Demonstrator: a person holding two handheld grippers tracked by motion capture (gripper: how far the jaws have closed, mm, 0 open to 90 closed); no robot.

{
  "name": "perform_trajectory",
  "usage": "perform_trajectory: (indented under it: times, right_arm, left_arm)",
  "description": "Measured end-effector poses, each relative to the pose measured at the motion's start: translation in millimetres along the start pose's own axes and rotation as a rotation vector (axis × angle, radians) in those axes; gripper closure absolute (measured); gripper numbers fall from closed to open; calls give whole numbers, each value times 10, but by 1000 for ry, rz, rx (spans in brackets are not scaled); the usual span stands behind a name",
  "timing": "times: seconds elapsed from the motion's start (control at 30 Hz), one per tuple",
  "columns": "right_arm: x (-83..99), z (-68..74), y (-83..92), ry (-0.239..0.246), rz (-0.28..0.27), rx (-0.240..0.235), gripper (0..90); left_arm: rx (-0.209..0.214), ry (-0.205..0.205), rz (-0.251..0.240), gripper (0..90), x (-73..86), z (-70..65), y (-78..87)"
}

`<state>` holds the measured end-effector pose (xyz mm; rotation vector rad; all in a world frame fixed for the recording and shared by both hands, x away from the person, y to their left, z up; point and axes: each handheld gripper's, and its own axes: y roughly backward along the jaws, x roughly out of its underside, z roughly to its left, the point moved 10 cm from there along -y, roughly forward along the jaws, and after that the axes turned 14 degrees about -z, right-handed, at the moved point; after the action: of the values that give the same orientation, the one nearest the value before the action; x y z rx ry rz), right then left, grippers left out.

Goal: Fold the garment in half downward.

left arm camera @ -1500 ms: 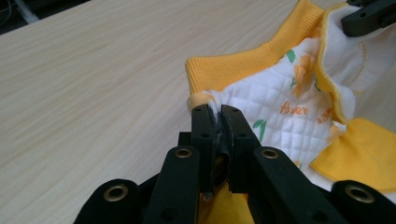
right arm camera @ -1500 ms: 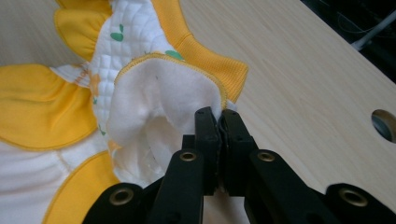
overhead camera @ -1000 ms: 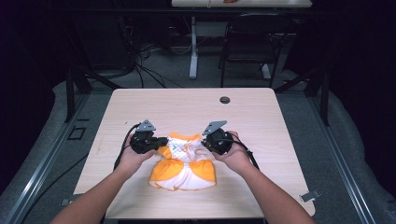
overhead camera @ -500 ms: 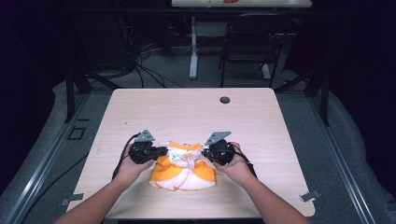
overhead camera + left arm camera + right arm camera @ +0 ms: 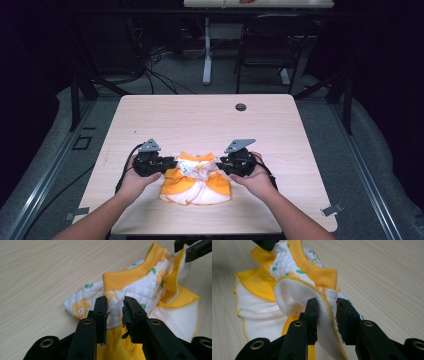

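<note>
**Both tongs loosened around a small yellow-and-white garment**

High view, left to right. The table [image 5: 165, 115] is light wood, with a small dark round fitting [image 5: 241, 107] toward its 12 o'clock edge. The garment [image 5: 196, 179] lies bunched on the half of the table nearest the person, roughly at 6 o'clock from the table's centre. The left tongs [image 5: 170, 164] sit at the garment's 10 o'clock side, held in the person's left hand [image 5: 136, 177]. The right tongs [image 5: 223, 165] sit at its 2 o'clock side, held in the right hand [image 5: 257, 179]. A grey three-cornered plate tops each of them.

Left gripper view. The jaws have just been opening and stand parted, with a fold of quilted white fabric printed with yellow flowers [image 5: 117, 298] between them. A gap shows beside the right jaw, so the pads do not press. A yellow ribbed band [image 5: 135, 273] runs toward 1 o'clock. The other tongs' black tips [image 5: 193, 248] are at the 1 o'clock corner.

Right gripper view. The jaws have likewise just been opening. A white fleecy flap with yellow stitched edge [image 5: 325, 307] hangs between them, loose, not clamped. Yellow lining [image 5: 259, 283] spreads toward 10 o'clock on the table.
</note>
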<state>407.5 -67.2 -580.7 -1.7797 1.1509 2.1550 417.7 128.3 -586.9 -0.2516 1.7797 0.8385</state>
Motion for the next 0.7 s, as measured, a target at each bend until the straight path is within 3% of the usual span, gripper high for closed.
perform_trajectory:
  times: [0.1, 0.27, 0.47, 0.7]
  right_arm:
    - [-49, -15, 29, -1, -11, 2, 705]
    - [-161, -76, 44, -13, -42, 17, 768]
    - [-130, -185, -117, -17, -17, 56, 883]
    - [-46, -157, -252, -23, 16, 44, 898]
  left_arm:
    - [-12, -2, -4, 737, -61, 28, 20]
    - [-42, -2, 4, 833, -97, 113, -28]
    - [-44, 24, 31, 900, -43, 146, -176]
    - [-27, 25, 44, 900, -24, 102, -210]
